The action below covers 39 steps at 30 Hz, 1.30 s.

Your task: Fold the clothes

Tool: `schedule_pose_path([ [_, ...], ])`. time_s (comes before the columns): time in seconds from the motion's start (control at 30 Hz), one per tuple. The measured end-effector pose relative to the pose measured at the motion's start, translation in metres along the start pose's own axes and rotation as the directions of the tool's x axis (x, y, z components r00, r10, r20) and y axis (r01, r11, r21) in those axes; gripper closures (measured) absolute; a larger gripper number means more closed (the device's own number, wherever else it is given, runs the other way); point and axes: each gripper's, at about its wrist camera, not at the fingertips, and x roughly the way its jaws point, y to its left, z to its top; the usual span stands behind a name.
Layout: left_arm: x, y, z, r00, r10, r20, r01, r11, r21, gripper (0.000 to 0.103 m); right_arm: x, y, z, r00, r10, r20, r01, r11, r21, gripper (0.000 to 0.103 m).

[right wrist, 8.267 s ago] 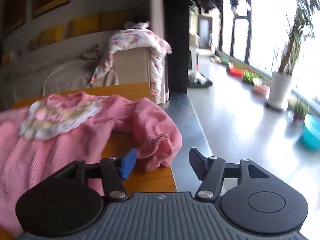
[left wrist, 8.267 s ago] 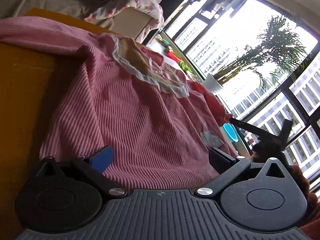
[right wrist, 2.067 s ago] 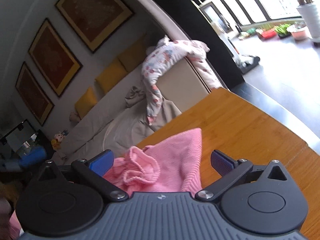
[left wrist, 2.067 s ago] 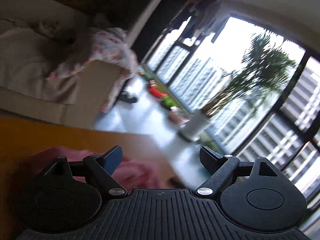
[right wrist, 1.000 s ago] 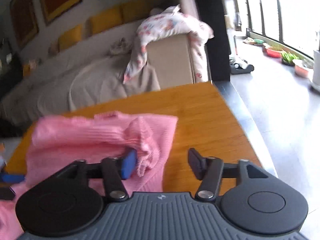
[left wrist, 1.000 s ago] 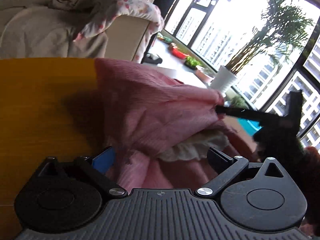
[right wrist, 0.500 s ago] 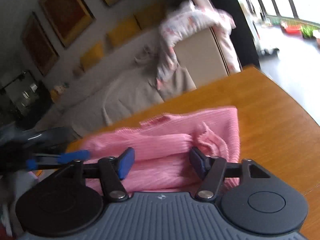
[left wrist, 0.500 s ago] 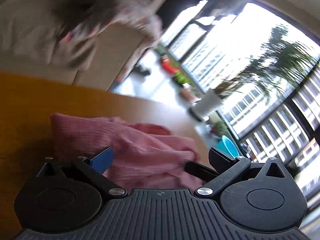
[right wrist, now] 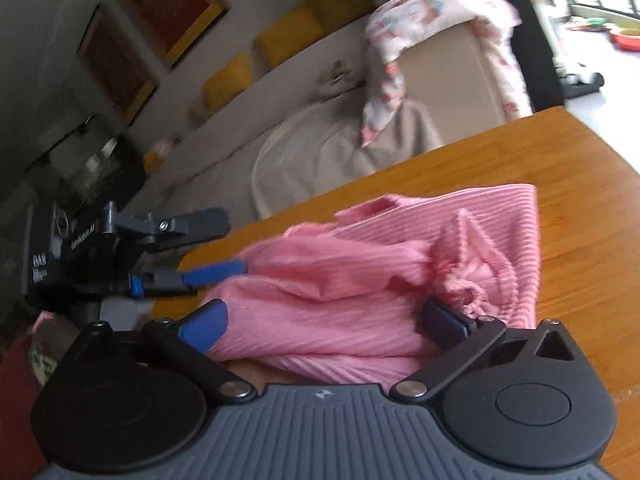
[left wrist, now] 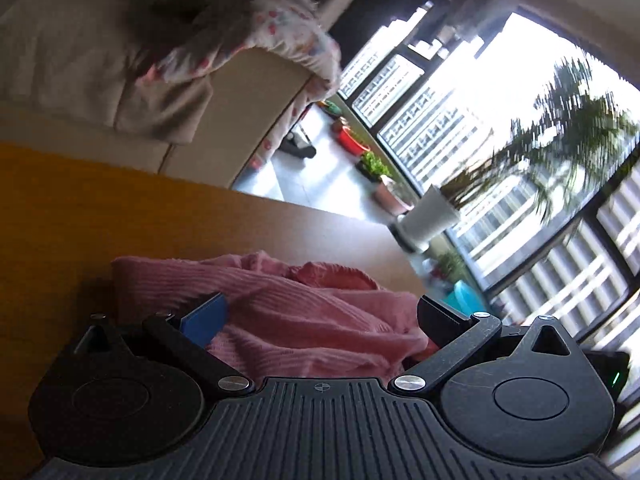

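Observation:
A pink ribbed garment [right wrist: 384, 280] lies bunched and folded over on the wooden table [right wrist: 580, 208]. My right gripper [right wrist: 322, 320] is open, its jaws wide on either side of the garment's near edge, holding nothing. My left gripper shows in the right wrist view [right wrist: 228, 244] at the garment's left end, jaws apart. In the left wrist view the left gripper [left wrist: 320, 312] is open, with the garment [left wrist: 304, 308] lying between and just beyond its fingers. A gathered cuff [right wrist: 468, 276] sits on top near the right finger.
A beige sofa [right wrist: 320, 148] with a floral blanket [right wrist: 420, 20] stands beyond the table's far edge. Potted plants [left wrist: 428, 216] and a large window are to the right, past the table's right edge [left wrist: 360, 224].
Both grippers have pulled back slightly from the garment. The right gripper's jaws have opened wider. The garment has settled into a more compact folded heap.

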Motion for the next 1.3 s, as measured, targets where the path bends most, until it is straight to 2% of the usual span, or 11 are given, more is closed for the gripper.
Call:
schedule_pose_path([
  [0.07,-0.011,-0.021,-0.006,1.000,0.006,0.015,-0.007,0.996,0.094,0.000,-0.012,0.001,0.007,1.000,-0.013,0.027,0.012,1.000,0.003,0.000],
  [0.17,-0.026,-0.057,-0.019,1.000,-0.014,0.025,0.008,0.967,0.253,0.000,-0.047,-0.004,0.019,0.978,-0.091,0.190,0.094,0.996,-0.007,0.002],
  [0.23,-0.029,-0.077,-0.030,0.999,-0.049,-0.007,0.048,0.940,0.338,0.000,-0.058,-0.011,0.028,0.963,-0.150,0.225,0.152,0.988,0.007,0.028],
  [0.27,-0.025,-0.083,-0.035,0.997,-0.065,-0.042,0.076,0.928,0.365,0.002,-0.059,-0.018,0.033,0.964,-0.164,0.208,0.159,0.987,0.038,0.055],
  [0.3,-0.020,-0.088,-0.039,0.994,-0.075,-0.076,0.099,0.918,0.385,0.003,-0.058,-0.023,0.035,0.965,-0.176,0.193,0.169,0.984,0.054,0.068],
  [0.37,-0.010,-0.090,-0.046,0.991,-0.065,-0.115,0.105,0.913,0.394,0.004,-0.051,-0.028,0.033,0.965,-0.200,0.168,0.193,0.980,0.056,0.068],
  [0.53,0.003,-0.065,-0.049,0.987,-0.040,-0.157,0.084,0.955,0.285,0.004,-0.033,-0.033,0.024,0.980,-0.177,0.092,0.174,0.984,0.046,0.071],
  [0.67,-0.003,-0.055,-0.048,0.989,-0.026,-0.147,0.066,0.960,0.272,0.006,-0.016,-0.021,0.023,0.985,-0.168,0.046,0.169,0.986,-0.002,0.097],
  [0.93,-0.018,-0.056,-0.058,0.986,0.034,-0.164,0.027,0.935,0.354,0.011,-0.066,-0.001,0.036,0.990,-0.047,0.131,0.043,0.999,0.031,0.099],
  [1.1,-0.021,-0.042,-0.062,0.981,0.017,-0.194,0.044,0.951,0.307,0.011,-0.056,-0.018,0.000,0.980,-0.197,-0.043,0.196,0.980,-0.011,0.098],
  [1.3,-0.025,-0.037,-0.060,0.978,0.007,-0.208,0.056,0.955,0.291,0.008,-0.069,-0.019,0.009,0.981,-0.194,0.009,0.194,0.981,-0.003,0.086],
])
